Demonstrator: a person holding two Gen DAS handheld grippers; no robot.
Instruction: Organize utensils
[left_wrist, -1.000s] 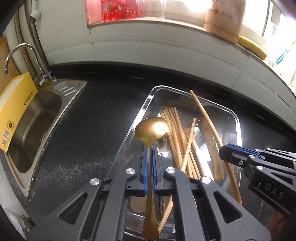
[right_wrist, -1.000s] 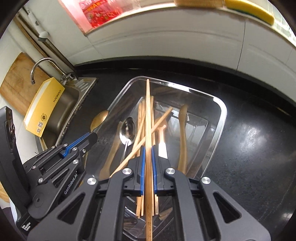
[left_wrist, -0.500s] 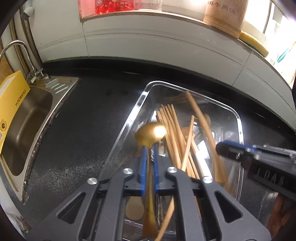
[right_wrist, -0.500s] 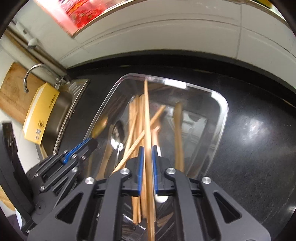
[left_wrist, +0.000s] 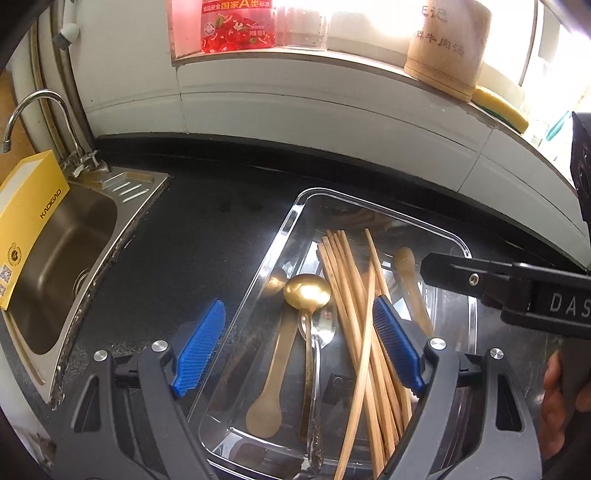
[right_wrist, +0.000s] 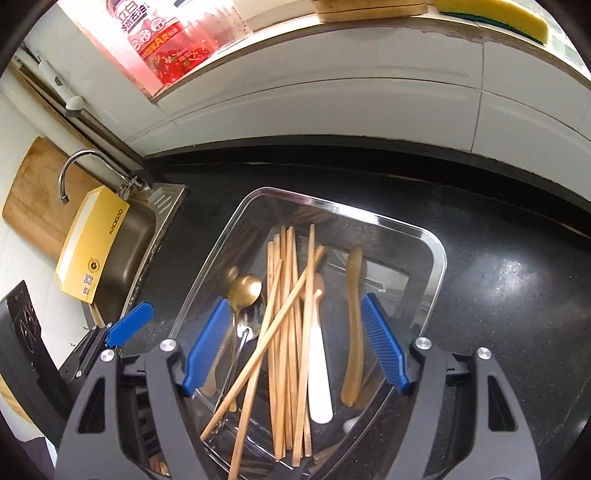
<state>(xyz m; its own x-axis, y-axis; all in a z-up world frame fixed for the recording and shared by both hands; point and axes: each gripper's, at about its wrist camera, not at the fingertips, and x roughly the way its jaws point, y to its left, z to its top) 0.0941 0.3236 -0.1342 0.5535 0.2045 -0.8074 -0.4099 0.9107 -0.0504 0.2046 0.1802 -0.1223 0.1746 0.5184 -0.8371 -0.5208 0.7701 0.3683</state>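
The clear tray (left_wrist: 291, 225) on the tabletop (left_wrist: 207, 236) holds chopsticks (left_wrist: 351, 295), a gold spoon (left_wrist: 307, 291) and wooden spoons. Both hand-held grippers, left (left_wrist: 299, 347) and right (right_wrist: 293, 343), gape empty above it.

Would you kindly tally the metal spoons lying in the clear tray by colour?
gold spoon: 1
silver spoon: 1
Total: 2
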